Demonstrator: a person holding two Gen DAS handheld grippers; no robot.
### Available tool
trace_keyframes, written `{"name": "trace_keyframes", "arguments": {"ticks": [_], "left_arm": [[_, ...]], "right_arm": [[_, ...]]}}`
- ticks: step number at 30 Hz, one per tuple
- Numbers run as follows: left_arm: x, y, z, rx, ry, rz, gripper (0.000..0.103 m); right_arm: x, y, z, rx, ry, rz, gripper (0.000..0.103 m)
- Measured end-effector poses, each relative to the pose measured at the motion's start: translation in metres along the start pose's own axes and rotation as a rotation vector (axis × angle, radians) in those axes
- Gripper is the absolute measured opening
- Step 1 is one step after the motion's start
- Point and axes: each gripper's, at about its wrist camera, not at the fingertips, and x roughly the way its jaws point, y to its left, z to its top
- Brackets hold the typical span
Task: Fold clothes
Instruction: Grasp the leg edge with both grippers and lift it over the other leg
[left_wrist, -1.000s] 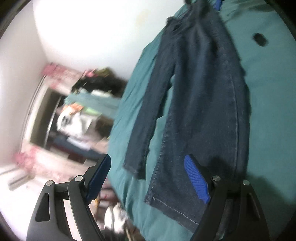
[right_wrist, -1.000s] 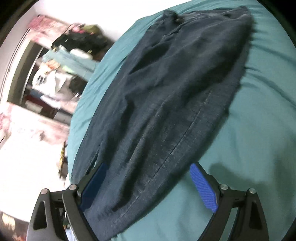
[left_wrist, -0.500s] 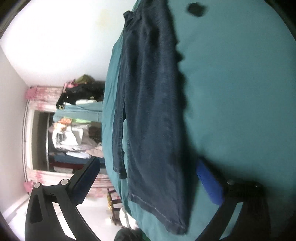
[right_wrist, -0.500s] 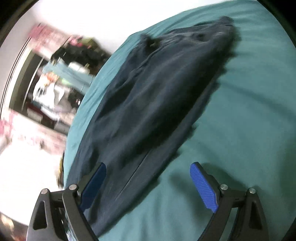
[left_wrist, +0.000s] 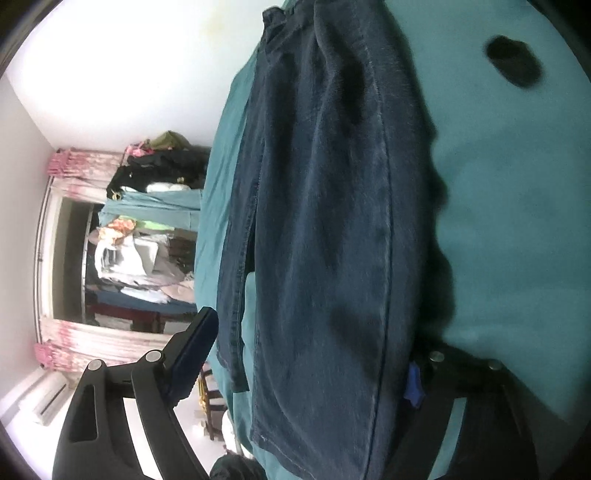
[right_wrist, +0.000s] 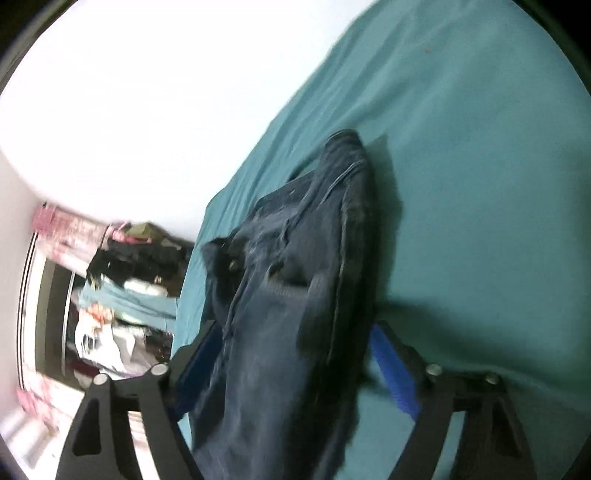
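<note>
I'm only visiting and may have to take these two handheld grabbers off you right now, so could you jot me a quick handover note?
Left gripper: jaws closing around the leg end of the jeans, no clamp visible yet.
Right gripper: jaws closing around the waist end, cloth between them, grip unclear.
Jeans lie lengthwise on the teal bed sheet, legs nearly stacked, one peeking out.
Done: jeans laid out.
Left: grip both ends, fold across.

A teal bedsheet (left_wrist: 517, 240) spreads ahead and to the right of the tongs. A small dark object (left_wrist: 511, 61) lies far ahead on it. Left of them stands an open wardrobe (left_wrist: 129, 251), pink curtains (left_wrist: 85, 347) alongside.
</note>
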Motion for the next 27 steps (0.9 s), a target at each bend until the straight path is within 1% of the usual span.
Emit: {"name": "trace_keyframes", "arguments": {"ticks": [1,2,3,4,5,6,7,8,9,10,11,13,14,15,16,17,18,19,20,21,22,23,24,25,26,27], "left_arm": [[0.002,-0.002,0.005,0.001,0.011,-0.001,0.087],[0.003,-0.003,0.009,0.003,0.024,0.001,0.087],[0.004,-0.003,0.014,0.005,0.037,0.010,0.086],[0.004,-0.005,0.018,0.001,0.045,0.010,0.084],[0.004,-0.009,0.021,-0.009,0.052,-0.001,0.071],[0.005,-0.012,0.024,-0.023,0.064,-0.042,0.051],[0.008,-0.013,0.025,-0.042,0.082,-0.111,0.011],[0.008,-0.019,0.025,-0.048,0.091,-0.127,0.005],[0.005,-0.024,0.024,-0.048,0.083,-0.108,0.005],[0.001,-0.025,0.022,-0.059,0.072,-0.106,0.005],[-0.002,-0.025,0.020,-0.072,0.059,-0.107,0.005],[-0.010,-0.019,0.014,-0.102,0.029,-0.116,0.005],[-0.014,-0.019,0.010,-0.099,0.018,-0.116,0.005],[-0.017,-0.020,0.007,-0.083,0.016,-0.117,0.005],[-0.017,-0.023,0.004,-0.060,0.020,-0.124,0.005],[-0.018,-0.024,0.003,-0.045,0.024,-0.120,0.009],[-0.017,-0.025,0.004,-0.041,0.025,-0.101,0.010],[-0.017,-0.026,0.005,-0.038,0.027,-0.082,0.019],[-0.016,-0.024,0.007,-0.044,0.031,-0.063,0.036],[-0.012,-0.018,0.010,-0.068,0.040,-0.039,0.044],[-0.007,-0.014,0.013,-0.096,0.052,-0.023,0.049],[-0.002,-0.014,0.016,-0.109,0.061,-0.018,0.049],[0.003,-0.017,0.020,-0.108,0.068,-0.008,0.046],[0.008,-0.021,0.023,-0.101,0.070,-0.009,0.025],[0.011,-0.026,0.026,-0.086,0.073,-0.037,0.000],[0.014,-0.028,0.028,-0.092,0.080,-0.069,0.000]], "right_arm": [[0.006,-0.004,0.005,0.010,0.006,-0.008,0.069],[0.013,-0.008,0.009,0.019,0.011,-0.017,0.062],[0.017,-0.012,0.011,0.017,0.021,-0.032,0.038],[0.023,-0.016,0.013,0.010,0.044,-0.052,0.016],[0.025,-0.019,0.014,0.003,0.058,-0.062,0.012],[0.020,-0.019,0.014,-0.001,0.053,-0.050,0.010],[0.016,-0.020,0.015,-0.005,0.048,-0.038,0.008],[0.010,-0.019,0.016,-0.011,0.039,-0.026,0.007],[-0.004,-0.015,0.014,-0.030,0.004,-0.016,0.007],[-0.017,-0.011,0.013,-0.042,-0.023,0.001,0.006],[-0.028,-0.006,0.013,-0.053,-0.041,0.032,0.006],[-0.049,0.007,0.014,-0.109,-0.060,0.050,0.006],[-0.059,0.013,0.014,-0.137,-0.067,0.049,0.006],[-0.060,0.014,0.015,-0.166,-0.055,-0.013,0.006],[-0.055,0.008,0.017,-0.161,-0.010,-0.035,0.007],[-0.050,0.002,0.019,-0.156,0.034,-0.056,0.009],[-0.046,-0.003,0.021,-0.148,0.074,-0.077,0.014],[-0.046,-0.009,0.022,-0.129,0.088,-0.091,0.023],[-0.046,-0.016,0.022,-0.110,0.093,-0.094,0.035],[-0.045,-0.023,0.020,-0.091,0.086,-0.093,0.071],[-0.039,-0.025,0.019,-0.075,0.072,-0.081,0.080],[-0.033,-0.025,0.018,-0.063,0.060,-0.071,0.080],[-0.027,-0.020,0.019,-0.086,0.054,-0.072,0.082],[-0.022,-0.016,0.019,-0.104,0.052,-0.068,0.073],[-0.017,-0.017,0.020,-0.094,0.073,-0.041,0.047],[-0.012,-0.018,0.022,-0.085,0.094,-0.014,0.005]]}}
